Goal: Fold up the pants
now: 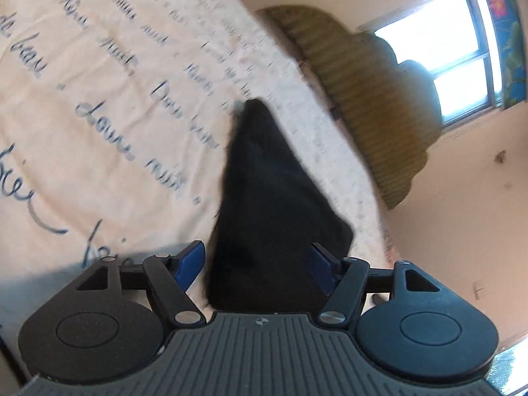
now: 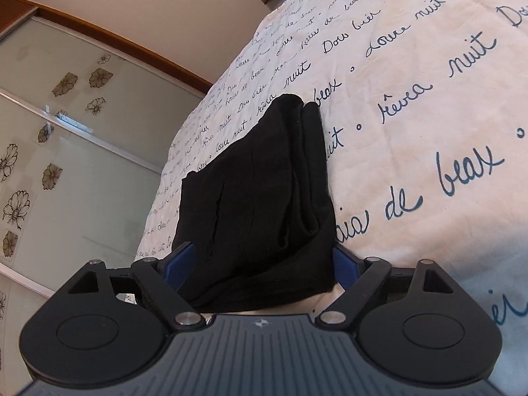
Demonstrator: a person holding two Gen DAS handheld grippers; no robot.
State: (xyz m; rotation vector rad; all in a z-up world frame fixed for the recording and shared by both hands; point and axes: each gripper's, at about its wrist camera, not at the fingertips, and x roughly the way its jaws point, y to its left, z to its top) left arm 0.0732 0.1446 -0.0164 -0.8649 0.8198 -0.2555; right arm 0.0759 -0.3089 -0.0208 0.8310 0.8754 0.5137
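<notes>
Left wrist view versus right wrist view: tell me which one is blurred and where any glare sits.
Left wrist view: motion-blurred, the script on the bedcover smeared, the black pants soft-edged, and the window blown out to white glare. Right wrist view: sharp, lettering on the bedcover crisp, folds in the pants readable, no glare; both bend straight lines at the fisheye rim.

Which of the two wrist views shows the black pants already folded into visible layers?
The right wrist view: there the pants show several stacked folds between the open right gripper. The left gripper's view shows only a blurred dark shape.
</notes>
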